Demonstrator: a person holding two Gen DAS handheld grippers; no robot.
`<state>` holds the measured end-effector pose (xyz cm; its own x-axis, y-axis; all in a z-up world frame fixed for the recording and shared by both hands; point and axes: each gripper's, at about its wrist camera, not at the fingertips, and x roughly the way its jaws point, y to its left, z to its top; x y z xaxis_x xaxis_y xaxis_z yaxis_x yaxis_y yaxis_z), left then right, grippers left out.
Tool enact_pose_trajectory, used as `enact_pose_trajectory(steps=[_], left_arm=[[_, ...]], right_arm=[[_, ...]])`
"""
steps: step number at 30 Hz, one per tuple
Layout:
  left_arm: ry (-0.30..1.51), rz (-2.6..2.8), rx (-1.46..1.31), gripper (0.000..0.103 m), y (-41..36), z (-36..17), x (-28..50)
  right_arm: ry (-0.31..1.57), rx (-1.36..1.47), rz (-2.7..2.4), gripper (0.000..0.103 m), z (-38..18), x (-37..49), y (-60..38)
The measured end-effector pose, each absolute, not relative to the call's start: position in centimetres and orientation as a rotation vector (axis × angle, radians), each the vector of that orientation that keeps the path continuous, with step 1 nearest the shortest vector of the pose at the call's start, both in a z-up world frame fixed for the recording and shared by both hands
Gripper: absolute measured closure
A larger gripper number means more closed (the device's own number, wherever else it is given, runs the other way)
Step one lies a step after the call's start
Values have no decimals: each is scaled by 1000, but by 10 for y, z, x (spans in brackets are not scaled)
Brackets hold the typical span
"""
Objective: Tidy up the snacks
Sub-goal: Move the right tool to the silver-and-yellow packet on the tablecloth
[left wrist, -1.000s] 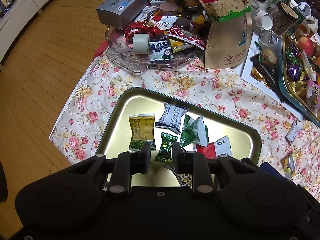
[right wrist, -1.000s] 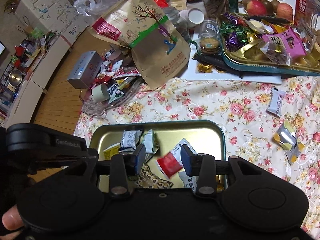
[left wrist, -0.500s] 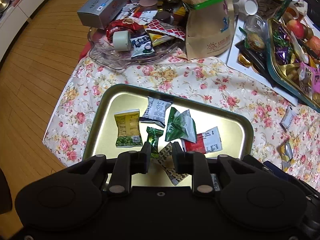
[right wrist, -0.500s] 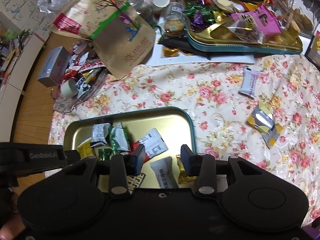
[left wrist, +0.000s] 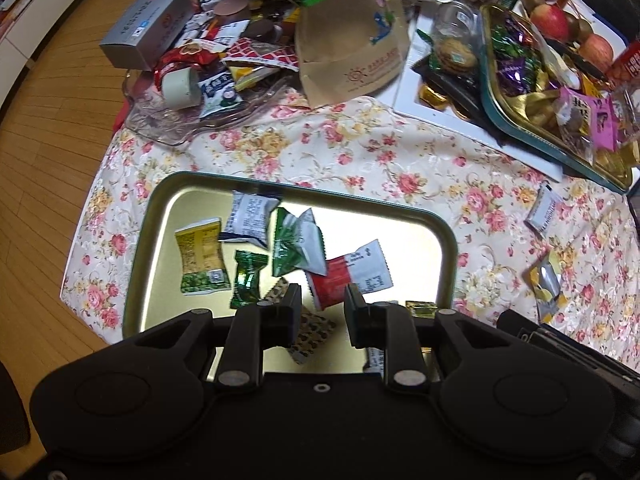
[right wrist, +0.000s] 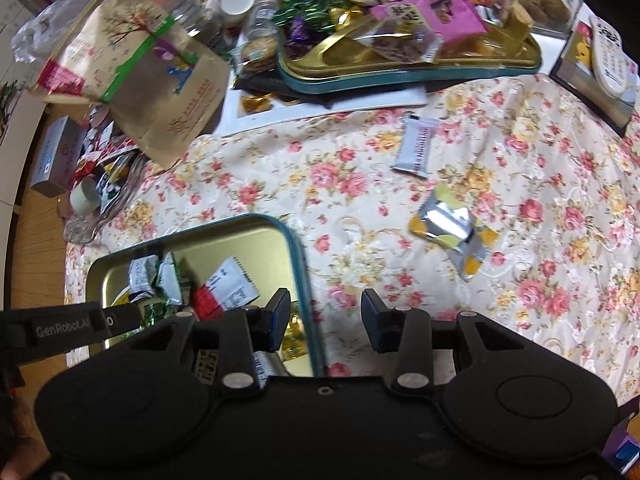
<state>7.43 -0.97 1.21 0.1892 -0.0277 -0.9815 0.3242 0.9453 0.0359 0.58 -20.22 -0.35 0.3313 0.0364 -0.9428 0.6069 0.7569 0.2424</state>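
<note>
A gold tray with a teal rim (left wrist: 400, 232) (right wrist: 298, 264) lies on the floral cloth and holds several snack packets: a yellow one (left wrist: 202, 256), a white one (left wrist: 250, 218), a green one (left wrist: 298, 246) and a red-and-white one (left wrist: 350, 274) (right wrist: 224, 290). My left gripper (left wrist: 320, 306) is open and empty above the tray's near side. My right gripper (right wrist: 325, 312) is open and empty over the tray's right rim. A white packet (right wrist: 416, 146) (left wrist: 543, 210) and a silver-yellow packet (right wrist: 454, 226) (left wrist: 547, 284) lie loose on the cloth to the right.
A glass dish (left wrist: 168, 120) of snacks, a grey box (left wrist: 146, 26) and a brown paper bag (left wrist: 352, 36) (right wrist: 160, 76) stand at the back left. A second gold tray (right wrist: 408, 60) (left wrist: 552, 112) heaped with sweets sits at the back right. Wooden floor lies past the left edge.
Both grippers have swung right. The right gripper has moved from over the tray's middle to its right rim, with its jaws wider apart. The left gripper's jaws have opened a little.
</note>
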Motion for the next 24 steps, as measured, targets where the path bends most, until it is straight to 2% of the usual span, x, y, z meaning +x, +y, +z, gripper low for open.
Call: enact_pose_trajectory(steps=[24], left_arm=[[1385,-357,294,70,-84,2,64]], right_arm=[[1176,749,-602,61,-20,-26,-313]])
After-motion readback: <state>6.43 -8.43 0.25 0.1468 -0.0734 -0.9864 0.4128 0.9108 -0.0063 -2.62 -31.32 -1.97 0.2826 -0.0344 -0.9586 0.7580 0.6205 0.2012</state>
